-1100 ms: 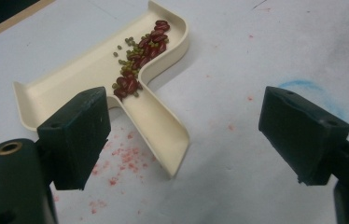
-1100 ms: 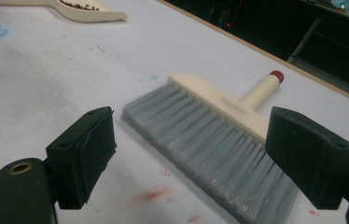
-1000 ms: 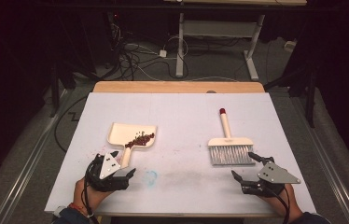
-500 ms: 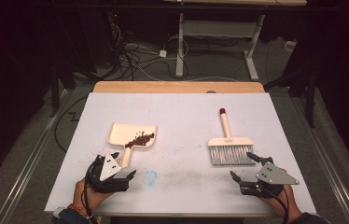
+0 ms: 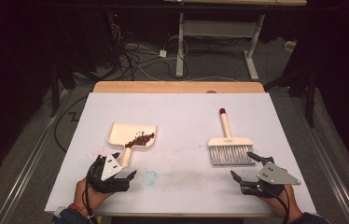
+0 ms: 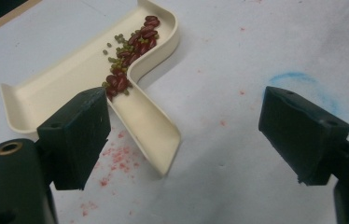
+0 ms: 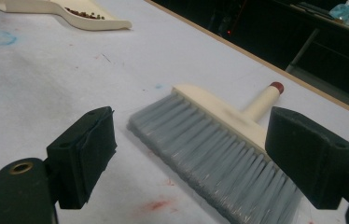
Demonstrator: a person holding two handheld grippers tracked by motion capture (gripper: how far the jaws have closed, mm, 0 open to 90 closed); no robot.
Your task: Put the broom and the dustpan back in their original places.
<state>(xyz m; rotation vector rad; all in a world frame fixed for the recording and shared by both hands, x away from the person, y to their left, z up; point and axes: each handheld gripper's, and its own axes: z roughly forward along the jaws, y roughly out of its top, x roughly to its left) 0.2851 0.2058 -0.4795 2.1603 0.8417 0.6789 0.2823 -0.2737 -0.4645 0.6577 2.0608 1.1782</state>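
On the white table (image 5: pixel 182 116) I've got exactly two tools laid out: one cream dustpan (image 5: pixel 130 136) on my left side and one hand brush (image 5: pixel 228 145) on my right, well apart from each other. Dustpan has a little pile of beans (image 6: pixel 133 44) near the base of its handle, dark red ones mixed with small green ones, too many to count properly. Brush has grey bristles, a cream handle and one red cap on the end, lying flat with the bristles toward me.

Two tongs, one per hand. My left gripper (image 5: pixel 116 173) sits just beside the dustpan's handle end, jaws spread wide, nothing between them. My right gripper (image 5: pixel 247 165) is just short of the bristles, jaws wide apart too, also empty. One blue smudge (image 5: pixel 150 177) between my hands, plus some reddish specks near the dustpan.
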